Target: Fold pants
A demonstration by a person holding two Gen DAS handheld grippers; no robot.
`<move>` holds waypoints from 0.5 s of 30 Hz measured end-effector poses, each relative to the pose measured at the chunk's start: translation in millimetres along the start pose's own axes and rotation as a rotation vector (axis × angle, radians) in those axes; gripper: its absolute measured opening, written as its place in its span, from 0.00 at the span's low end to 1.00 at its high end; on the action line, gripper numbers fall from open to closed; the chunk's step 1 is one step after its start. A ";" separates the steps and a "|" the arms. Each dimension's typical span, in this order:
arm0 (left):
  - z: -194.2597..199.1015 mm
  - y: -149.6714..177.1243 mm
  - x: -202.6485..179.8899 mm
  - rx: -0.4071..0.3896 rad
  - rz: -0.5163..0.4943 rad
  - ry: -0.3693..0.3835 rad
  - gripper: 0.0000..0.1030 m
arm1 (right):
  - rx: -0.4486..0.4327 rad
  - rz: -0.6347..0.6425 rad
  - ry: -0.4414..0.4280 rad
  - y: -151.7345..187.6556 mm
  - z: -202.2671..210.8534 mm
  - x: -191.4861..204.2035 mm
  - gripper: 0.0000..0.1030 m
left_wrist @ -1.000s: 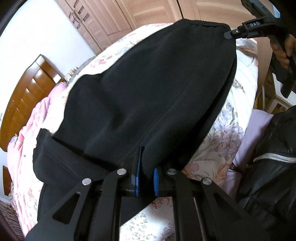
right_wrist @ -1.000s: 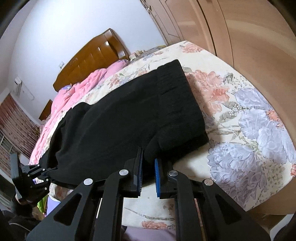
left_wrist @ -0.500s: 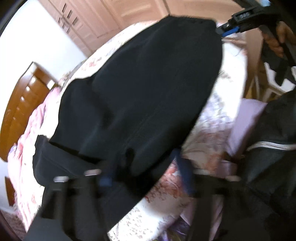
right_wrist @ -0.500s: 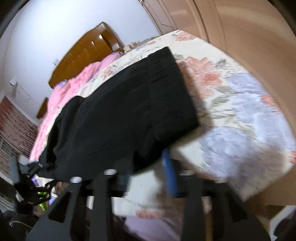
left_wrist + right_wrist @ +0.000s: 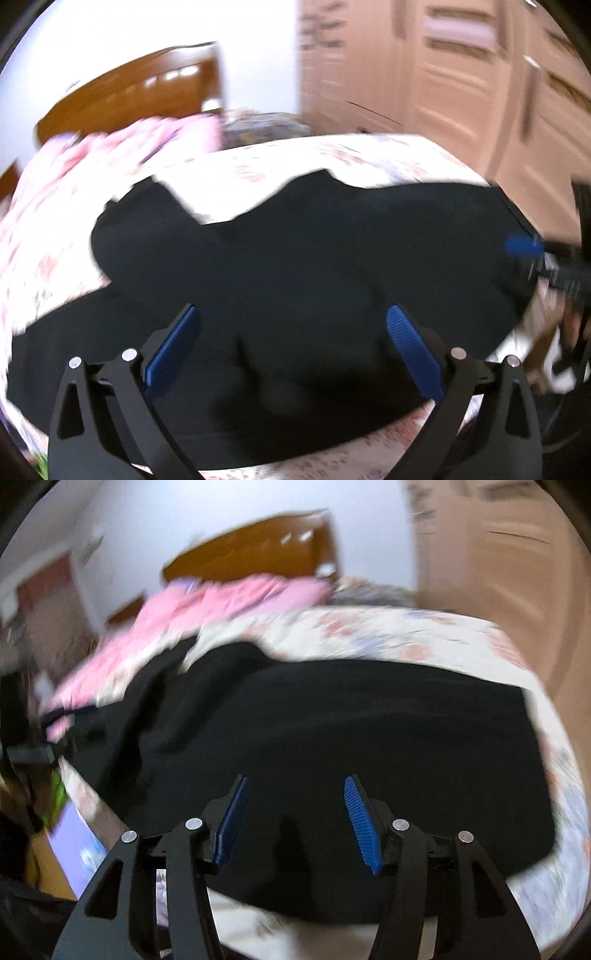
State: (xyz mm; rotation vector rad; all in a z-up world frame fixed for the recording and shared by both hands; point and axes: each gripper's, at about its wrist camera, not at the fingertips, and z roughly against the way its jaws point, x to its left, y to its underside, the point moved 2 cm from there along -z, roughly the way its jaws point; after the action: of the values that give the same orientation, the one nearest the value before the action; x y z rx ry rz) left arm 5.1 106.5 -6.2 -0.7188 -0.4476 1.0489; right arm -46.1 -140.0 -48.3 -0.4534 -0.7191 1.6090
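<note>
The black pants (image 5: 314,266) lie spread across the floral bed, folded along their length, and also show in the right wrist view (image 5: 332,738). My left gripper (image 5: 291,332) hovers above the pants' near edge, jaws wide open and empty. My right gripper (image 5: 293,805) is open and empty above the near edge of the pants at their other end. The right gripper's blue tip (image 5: 522,245) shows at the right edge of the left wrist view. Both views are motion-blurred.
The floral bedsheet (image 5: 332,158) covers the bed, with a pink quilt (image 5: 221,602) toward the wooden headboard (image 5: 258,550). Wooden wardrobe doors (image 5: 461,92) stand at the right. A purple sheet edge (image 5: 74,849) hangs at the bed's near side.
Both grippers have let go of the pants and opened wide. Both have pulled back and swung, so the views now face the headboard. The pants lie flat on the bed.
</note>
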 end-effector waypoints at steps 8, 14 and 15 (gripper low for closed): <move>-21.1 -34.9 88.7 0.037 0.280 -0.062 0.98 | 0.074 0.104 0.062 5.4 -36.1 16.6 0.59; -97.0 -92.3 124.6 0.161 0.351 -0.093 0.98 | 0.076 0.104 0.076 3.7 -37.4 20.9 0.60; -107.3 -98.5 125.1 0.178 0.343 -0.112 0.97 | 0.076 0.102 0.075 3.3 -37.2 20.9 0.60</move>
State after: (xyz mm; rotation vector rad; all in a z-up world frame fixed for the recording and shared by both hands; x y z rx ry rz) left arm 191.0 154.3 -9.4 -0.5906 -0.3276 1.4378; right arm -27.6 -112.6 -75.4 -0.4998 -0.5843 1.6997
